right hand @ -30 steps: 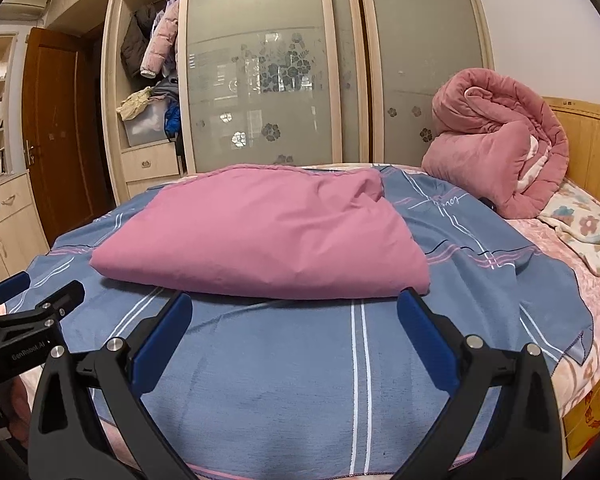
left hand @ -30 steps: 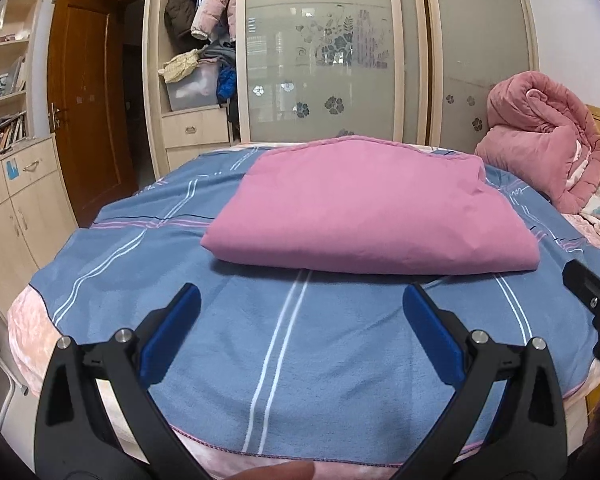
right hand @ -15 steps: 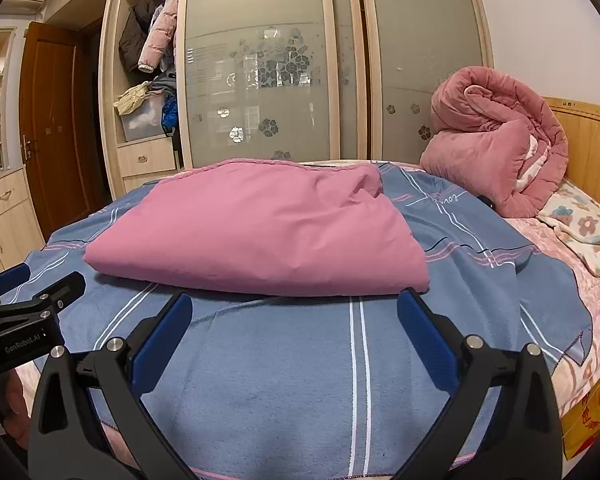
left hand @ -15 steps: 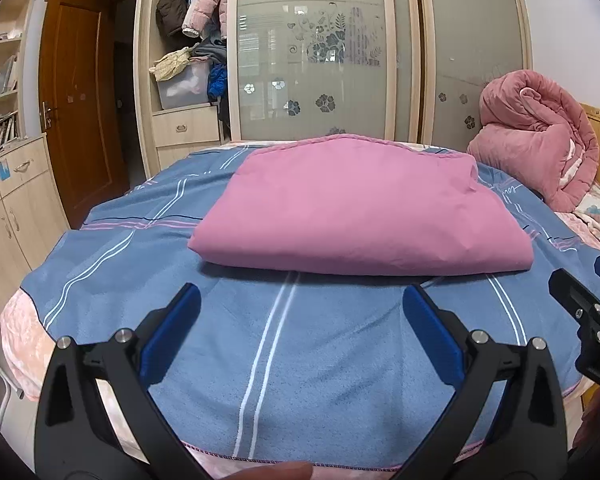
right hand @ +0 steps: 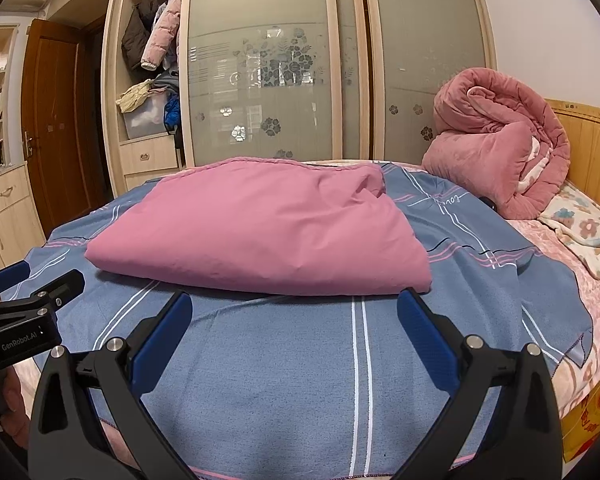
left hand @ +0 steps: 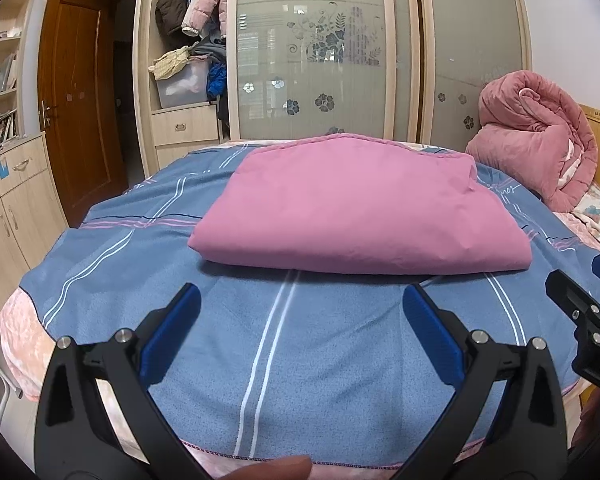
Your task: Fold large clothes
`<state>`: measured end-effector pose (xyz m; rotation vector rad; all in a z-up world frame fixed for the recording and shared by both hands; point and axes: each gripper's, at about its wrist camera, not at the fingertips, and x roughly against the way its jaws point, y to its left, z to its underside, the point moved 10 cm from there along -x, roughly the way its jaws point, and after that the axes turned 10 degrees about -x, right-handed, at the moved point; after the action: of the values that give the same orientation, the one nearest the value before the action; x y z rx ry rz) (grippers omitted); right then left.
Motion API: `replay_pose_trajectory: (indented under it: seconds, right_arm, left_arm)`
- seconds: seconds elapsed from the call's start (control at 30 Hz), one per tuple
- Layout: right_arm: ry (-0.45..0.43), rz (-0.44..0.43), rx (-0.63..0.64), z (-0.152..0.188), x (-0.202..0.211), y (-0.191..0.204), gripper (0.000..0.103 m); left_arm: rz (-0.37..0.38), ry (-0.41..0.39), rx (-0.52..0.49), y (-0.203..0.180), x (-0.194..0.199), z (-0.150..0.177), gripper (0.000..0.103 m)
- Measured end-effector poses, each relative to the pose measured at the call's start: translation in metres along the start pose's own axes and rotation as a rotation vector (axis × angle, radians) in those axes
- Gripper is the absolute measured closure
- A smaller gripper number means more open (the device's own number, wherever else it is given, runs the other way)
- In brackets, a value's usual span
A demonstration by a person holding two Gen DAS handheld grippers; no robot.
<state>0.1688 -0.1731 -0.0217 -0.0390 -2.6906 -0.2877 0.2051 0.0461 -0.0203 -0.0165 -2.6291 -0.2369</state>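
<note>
A pink cloth [left hand: 356, 216] lies folded into a thick rectangle on the blue striped blanket [left hand: 300, 352] that covers the bed. In the right wrist view the same pink cloth [right hand: 260, 232] sits just beyond my fingers. My left gripper [left hand: 300, 300] hangs open over the blanket, short of the cloth's near edge, holding nothing. My right gripper [right hand: 296, 308] is also open and empty, its right fingertip close to the cloth's near right corner. Each gripper shows at the edge of the other's view.
A rolled pink quilt [right hand: 500, 144] rests against the wooden headboard [right hand: 588, 140] at the right. Behind the bed stands a wardrobe with frosted sliding doors [left hand: 320, 52] and an open section stuffed with clothes. A brown door [left hand: 76, 92] and cabinets are at the left.
Both grippers have drifted slightly toward the folded cloth, which looms a little larger. The cloth has not moved and both grippers stay open.
</note>
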Motion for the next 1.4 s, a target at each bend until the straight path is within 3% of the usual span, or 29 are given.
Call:
replay_pose_trajectory:
  seconds: [1.4]
  right_arm:
    - [-0.003,0.001,0.003,-0.0008,0.0003,-0.0010,0.001]
  left_arm:
    - [0.004,0.000,-0.008,-0.0032,-0.0006,-0.0007,0.002]
